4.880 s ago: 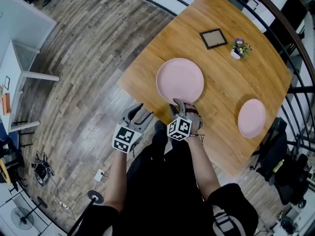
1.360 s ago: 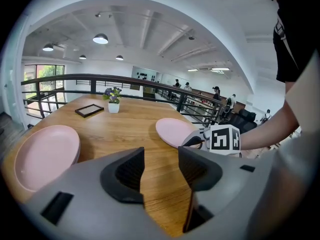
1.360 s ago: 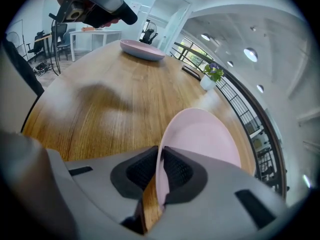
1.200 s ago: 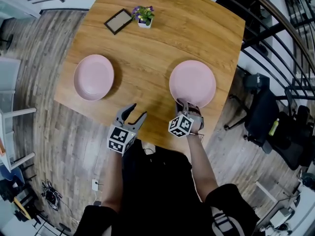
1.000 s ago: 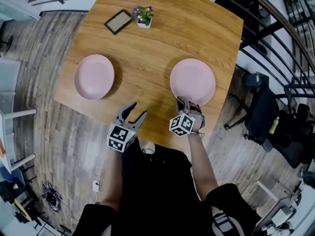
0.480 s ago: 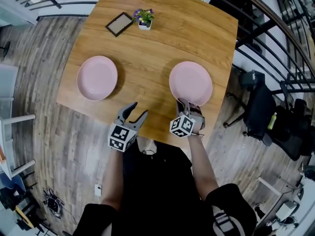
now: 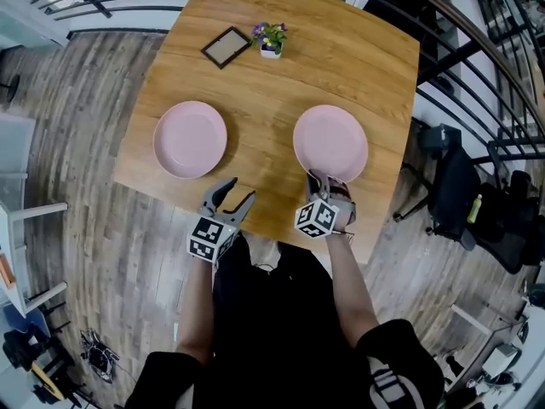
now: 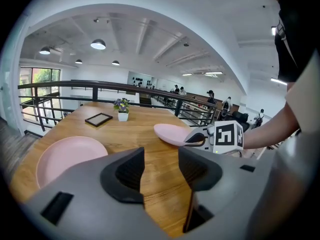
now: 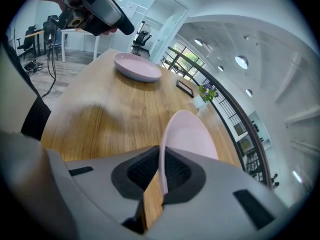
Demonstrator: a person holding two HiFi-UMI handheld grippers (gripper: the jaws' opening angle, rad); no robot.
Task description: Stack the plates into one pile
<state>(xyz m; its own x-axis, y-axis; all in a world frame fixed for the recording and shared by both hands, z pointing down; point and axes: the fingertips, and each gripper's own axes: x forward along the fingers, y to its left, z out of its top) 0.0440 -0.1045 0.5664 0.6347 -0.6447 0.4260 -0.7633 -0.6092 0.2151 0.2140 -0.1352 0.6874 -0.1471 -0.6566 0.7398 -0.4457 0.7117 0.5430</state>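
The left plate (image 7: pixel 190 139) lies on your bench (image 7: pixel 341 49), the right plate (image 7: pixel 330 142) well apart; frame (image 7: pixel 226 47) and plant (image 7: pixel 271 37) stand beyond them.

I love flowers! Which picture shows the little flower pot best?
The left gripper view: the flower pot stands side-on, unblocked. The head view shows the pot from above; the right gripper view shows it small, far off.
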